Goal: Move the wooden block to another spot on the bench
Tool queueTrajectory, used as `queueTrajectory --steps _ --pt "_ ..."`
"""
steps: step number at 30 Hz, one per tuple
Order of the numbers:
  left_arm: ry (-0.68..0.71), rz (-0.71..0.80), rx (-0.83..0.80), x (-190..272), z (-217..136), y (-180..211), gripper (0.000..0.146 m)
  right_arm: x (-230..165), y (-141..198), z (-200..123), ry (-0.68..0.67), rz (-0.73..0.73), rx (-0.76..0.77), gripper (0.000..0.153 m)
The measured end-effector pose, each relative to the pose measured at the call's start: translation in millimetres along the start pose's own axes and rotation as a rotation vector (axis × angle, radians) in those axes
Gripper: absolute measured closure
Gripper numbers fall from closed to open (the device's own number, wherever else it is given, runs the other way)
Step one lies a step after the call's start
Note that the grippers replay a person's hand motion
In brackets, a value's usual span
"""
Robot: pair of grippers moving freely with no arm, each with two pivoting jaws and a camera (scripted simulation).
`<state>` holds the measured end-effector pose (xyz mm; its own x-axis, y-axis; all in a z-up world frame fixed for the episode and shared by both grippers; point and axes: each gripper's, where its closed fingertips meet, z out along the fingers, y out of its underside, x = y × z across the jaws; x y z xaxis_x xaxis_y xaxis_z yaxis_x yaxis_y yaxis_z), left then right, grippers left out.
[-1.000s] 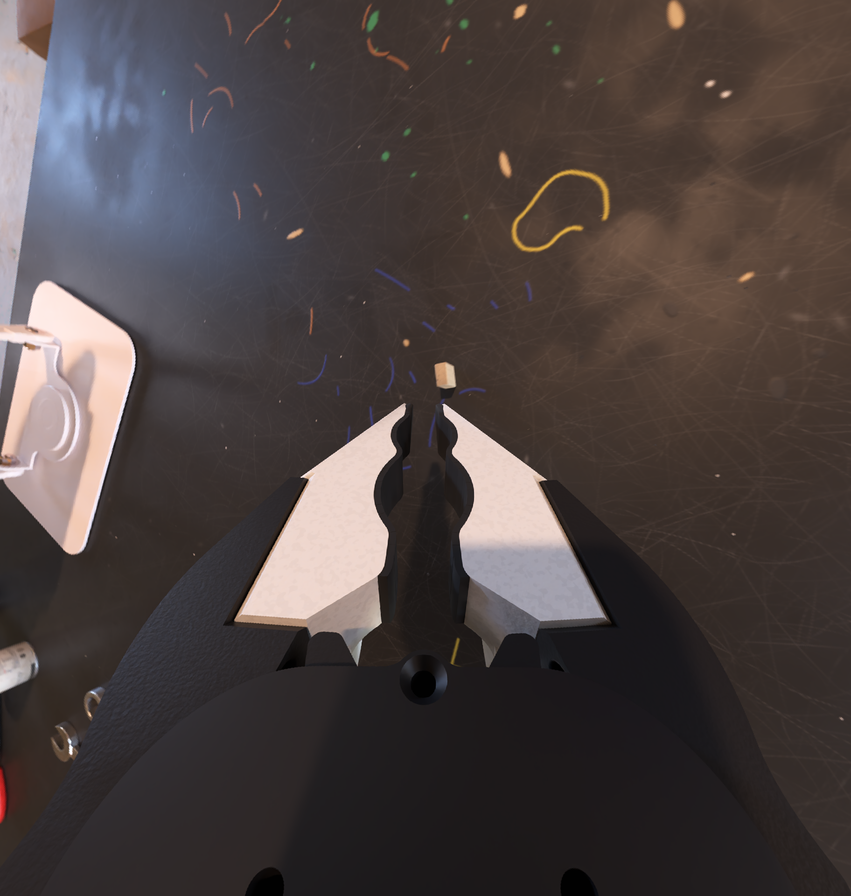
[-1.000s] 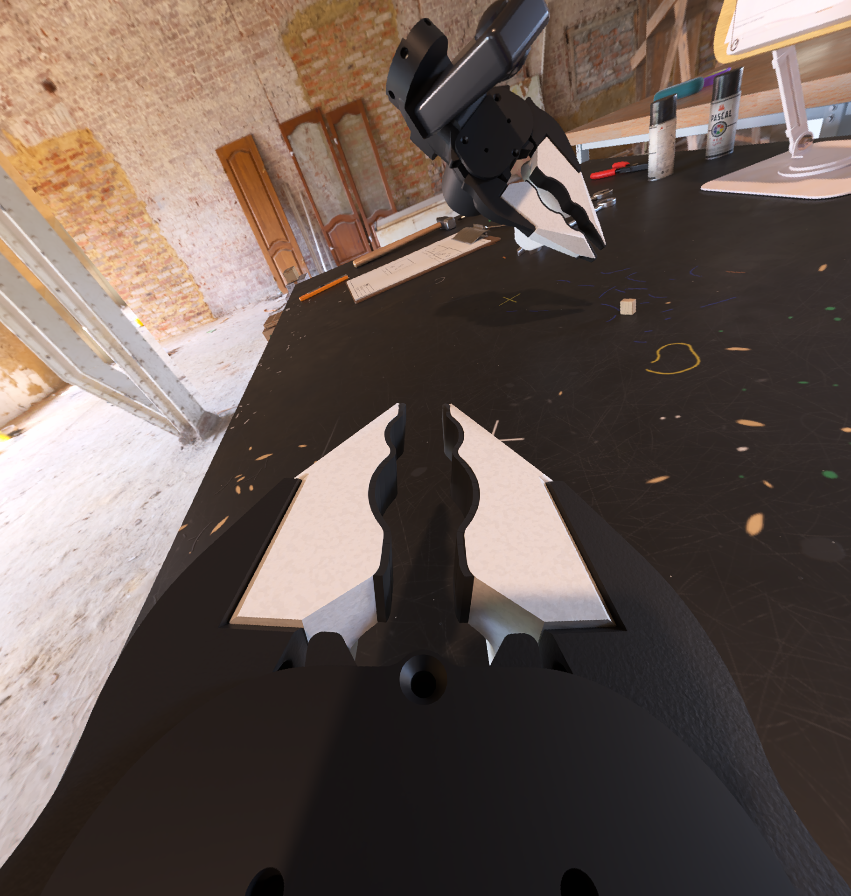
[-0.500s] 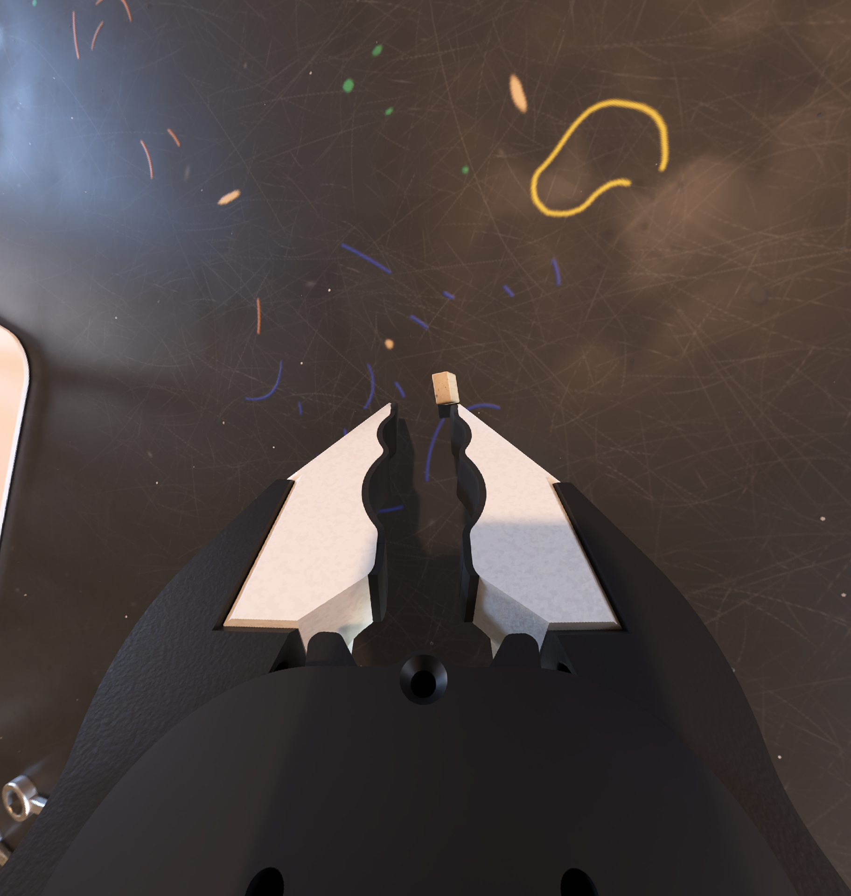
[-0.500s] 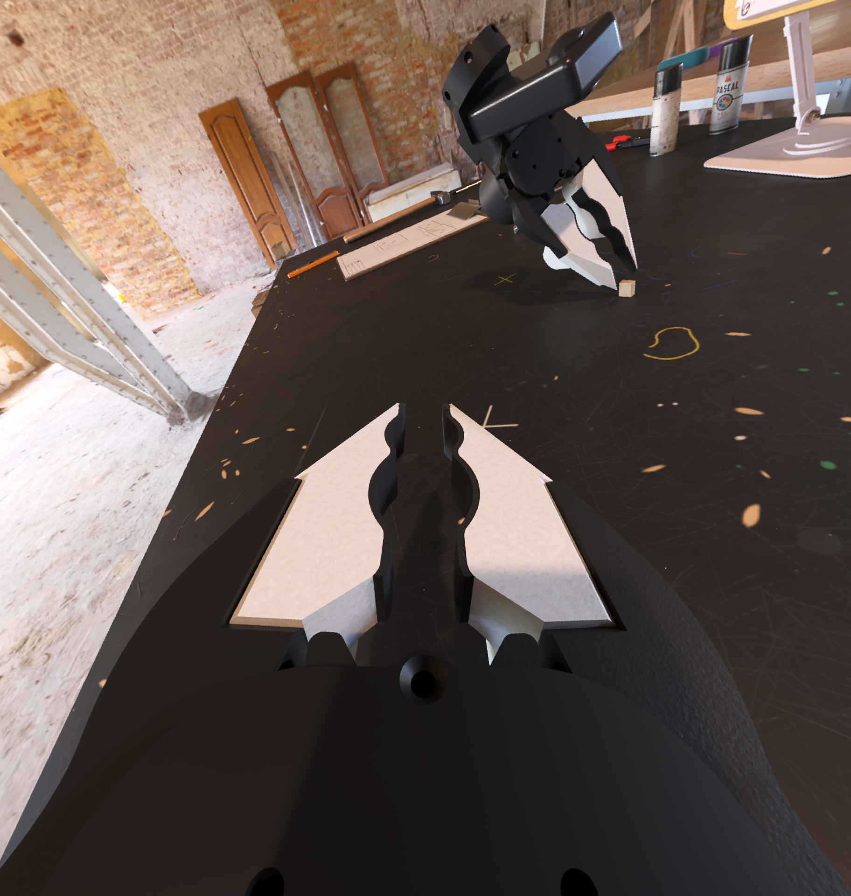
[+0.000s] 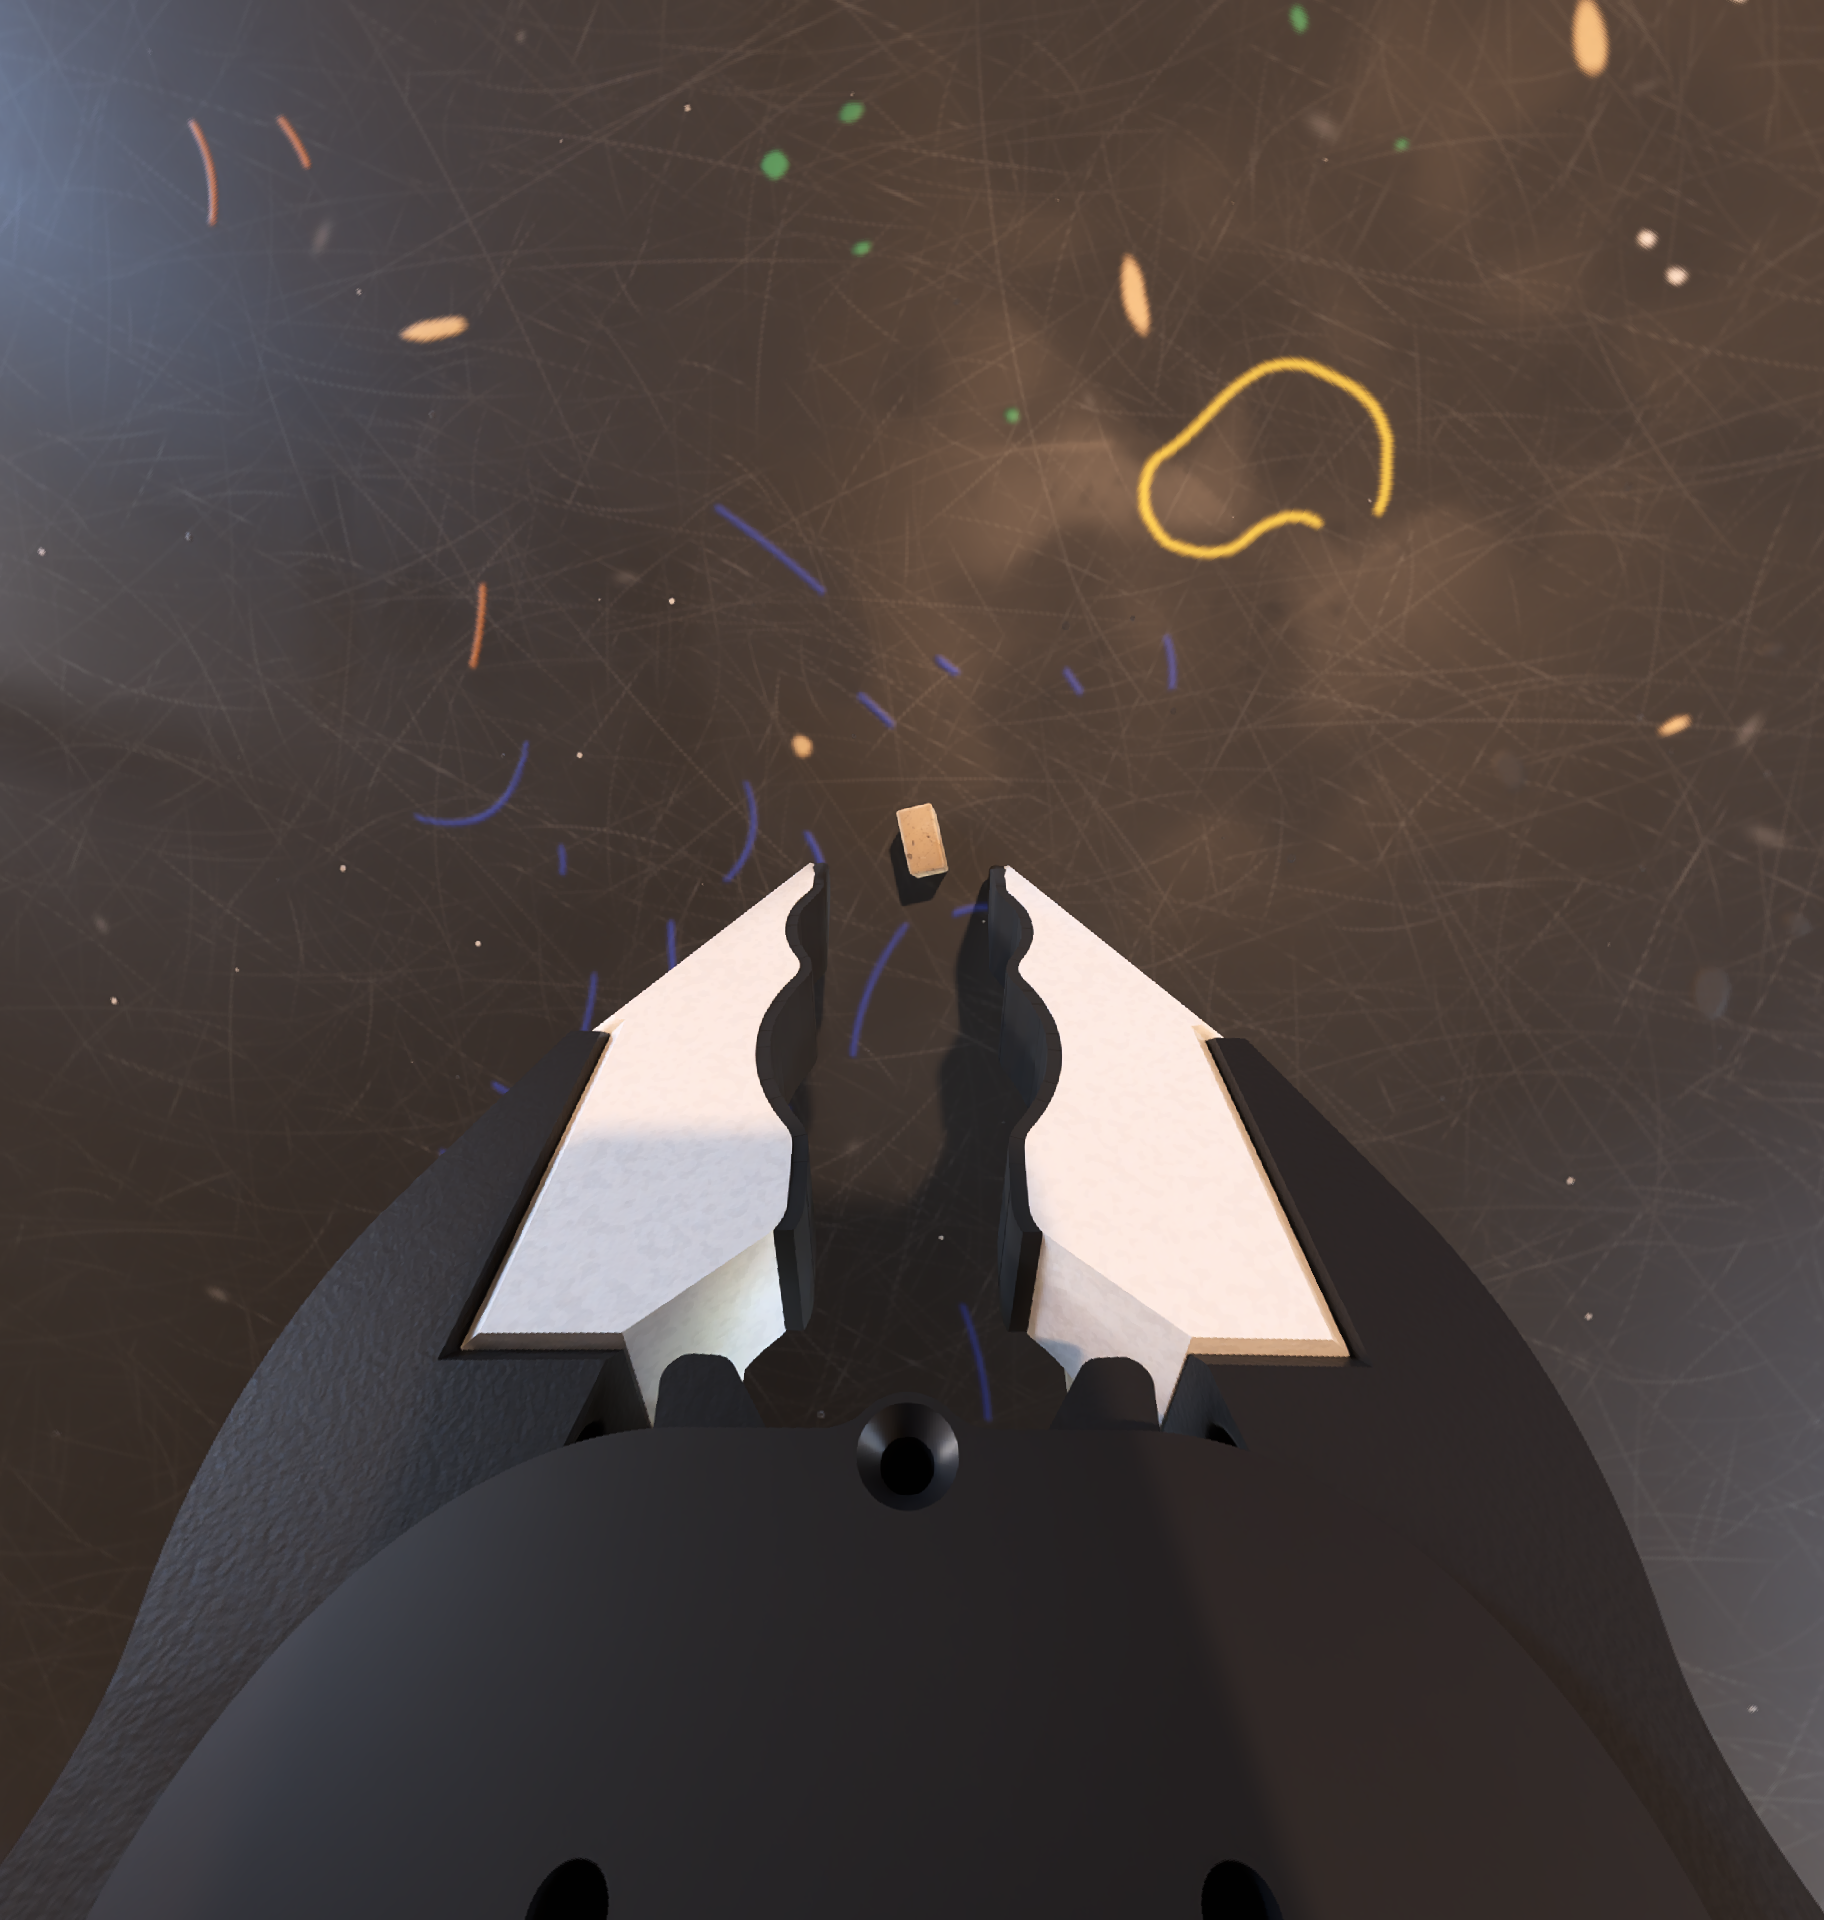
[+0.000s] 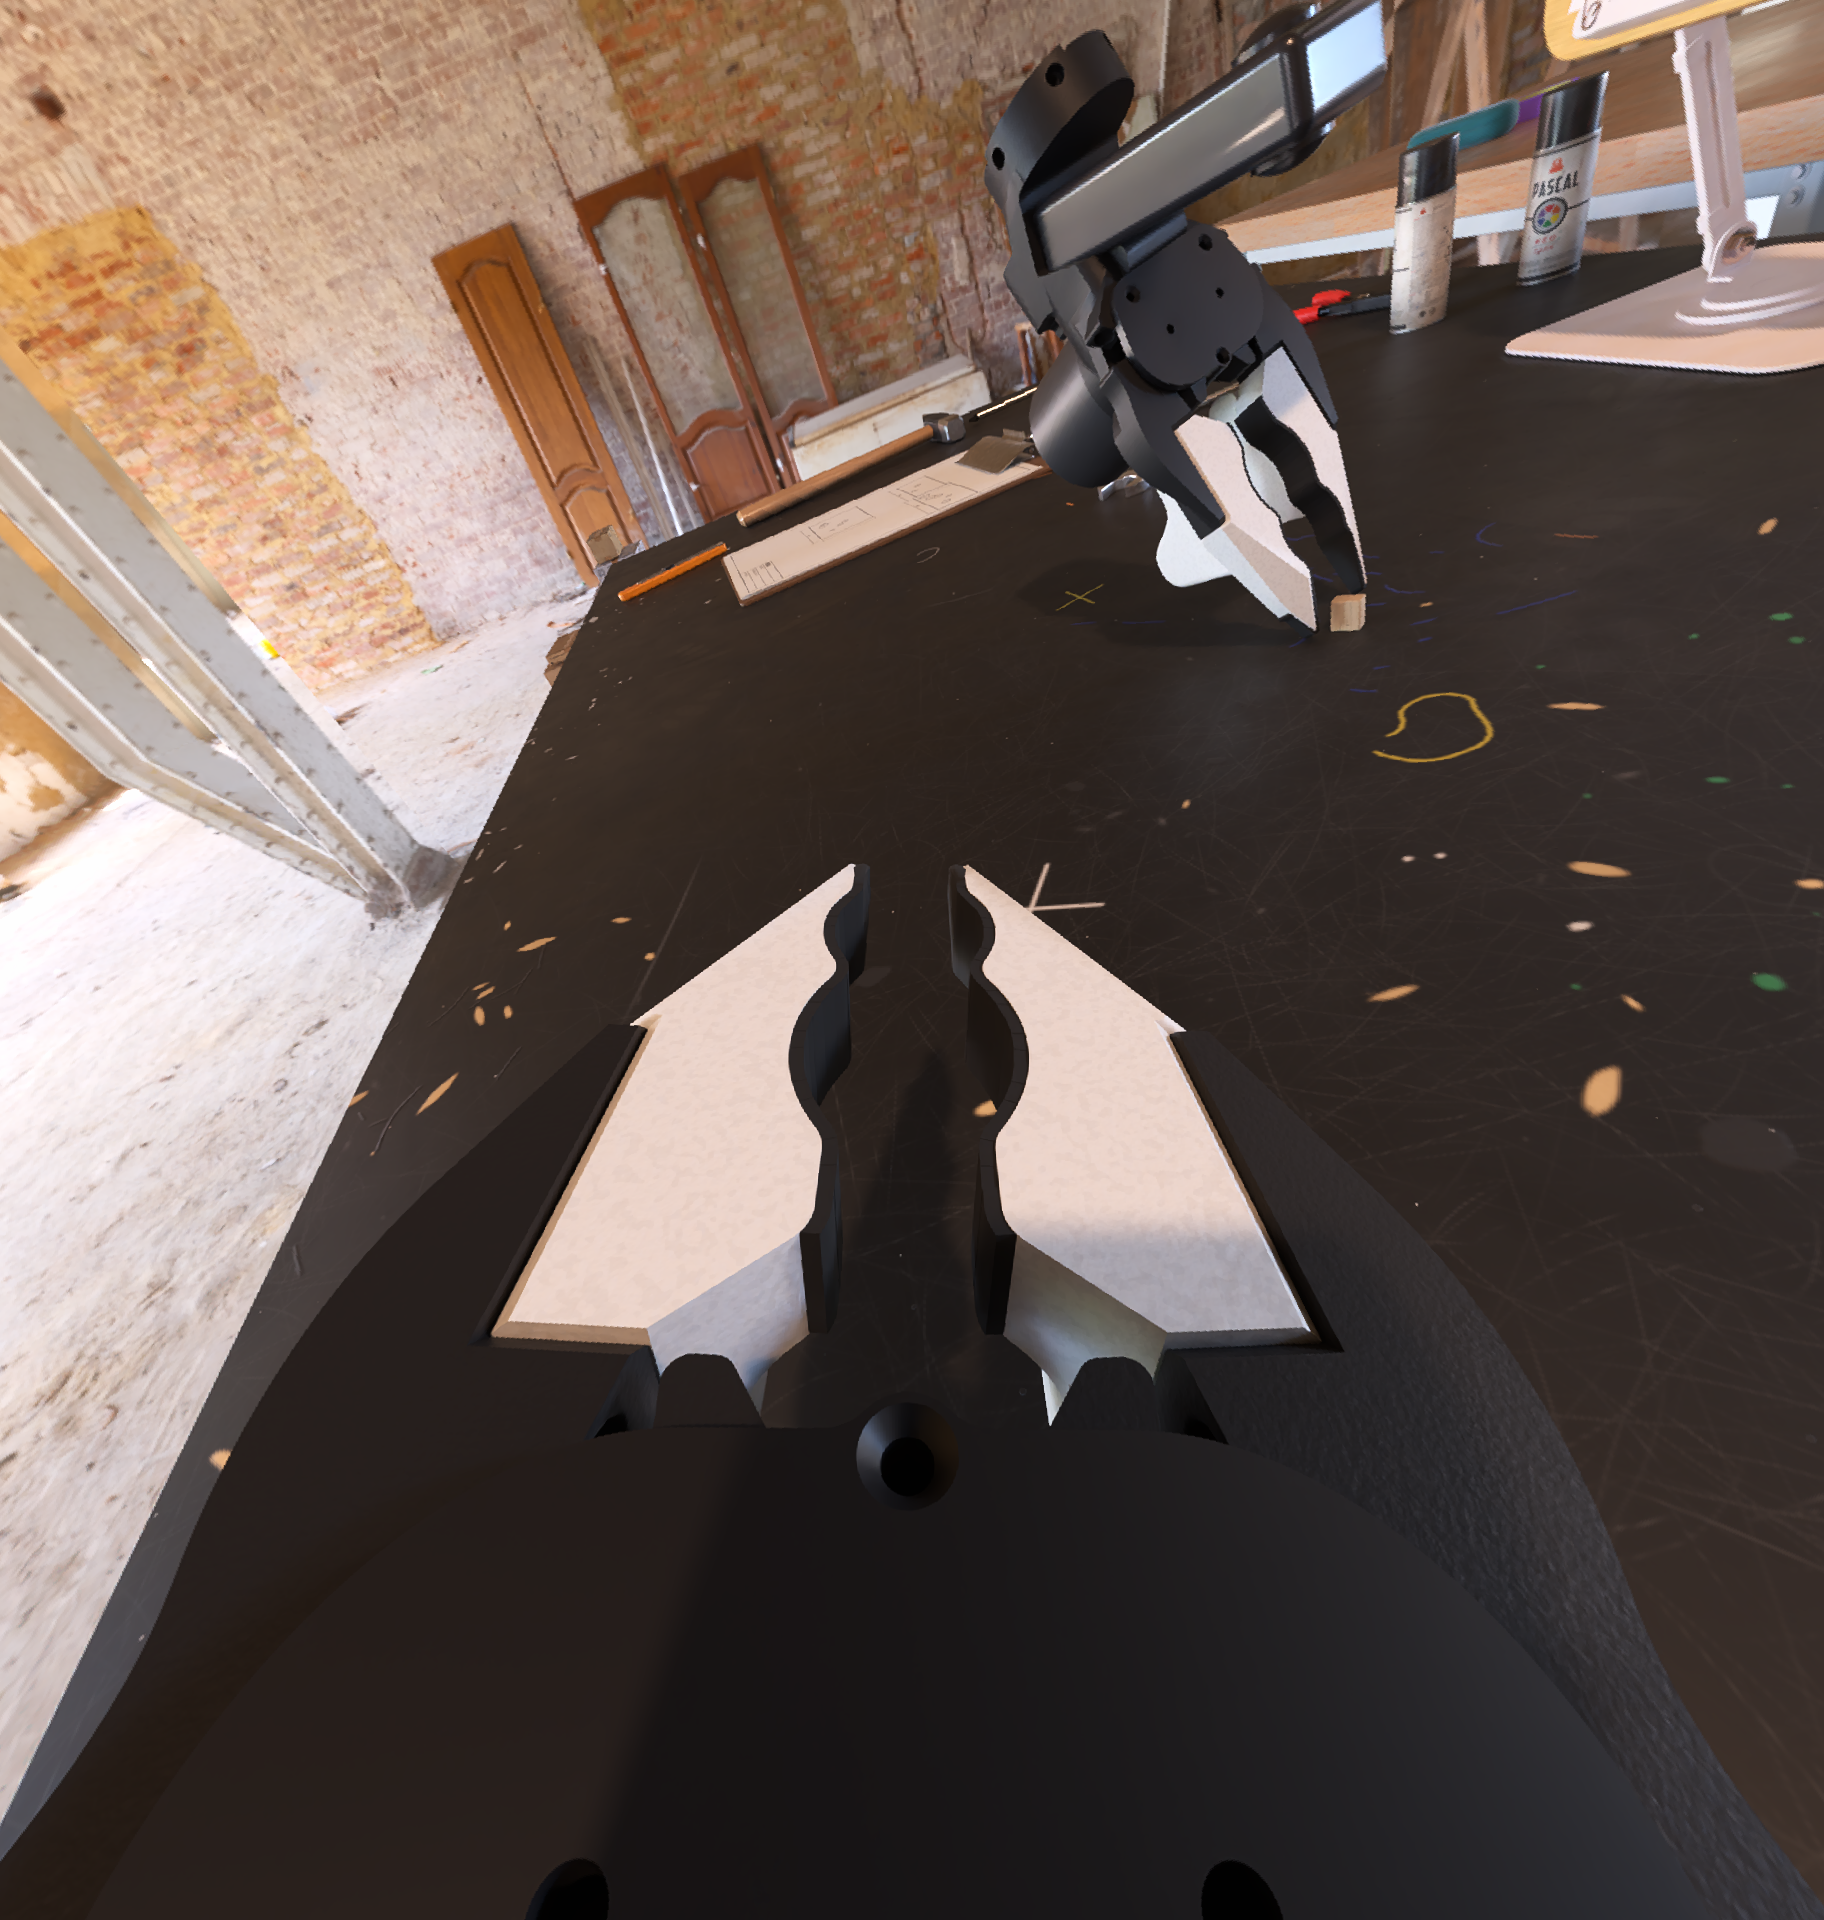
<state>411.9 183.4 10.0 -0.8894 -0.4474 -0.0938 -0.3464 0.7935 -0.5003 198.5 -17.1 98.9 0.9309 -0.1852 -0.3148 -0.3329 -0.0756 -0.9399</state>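
One wooden block [image 5: 920, 842] lay on the black, scratched tabletop [image 5: 1407, 935]. It was a small, pale tan cuboid with a lighter top face and a shaded side. In the left wrist view it sat at 12 o'clock from the left hand-held gripper [image 5: 906, 883], just beyond the two fingertips and apart from both. The left hand-held gripper stood with its fingers spread wider than the block and held nothing.

One yellow chalk loop [image 5: 1266, 457] lay at 1 o'clock from the block, well apart.

In the right wrist view the right hand-held gripper [image 6: 908, 883] hovered over the tabletop with a narrow gap between its fingers and nothing between them. At its 1 o'clock, well apart, the left hand-held gripper tilted down with its tips at the block [image 6: 1346, 611].

Two spray cans [image 6: 1557, 177] stood at the far edge, beside one white stand base [image 6: 1708, 327]. One hammer [image 6: 866, 457], one orange pencil [image 6: 674, 571] and one white board [image 6: 866, 525] lay at 12 o'clock.
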Motion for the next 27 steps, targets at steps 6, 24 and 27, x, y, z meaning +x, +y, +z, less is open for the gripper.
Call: queueTrajectory --steps 6,24,27 --pt "-0.015 -0.049 0.000 2.3 2.5 -2.1 0.131 0.7 1.2 0.7 -0.005 0.006 0.000 0.138" --pt "-0.110 -0.010 0.062 -4.5 -15.4 -1.5 0.139 -3.1 1.0 1.6 -0.011 -0.005 0.002 0.138" --pt "-0.129 -0.001 0.073 -4.9 -23.3 1.1 0.139 -3.0 2.1 2.9 -0.012 -0.004 -0.003 0.138"
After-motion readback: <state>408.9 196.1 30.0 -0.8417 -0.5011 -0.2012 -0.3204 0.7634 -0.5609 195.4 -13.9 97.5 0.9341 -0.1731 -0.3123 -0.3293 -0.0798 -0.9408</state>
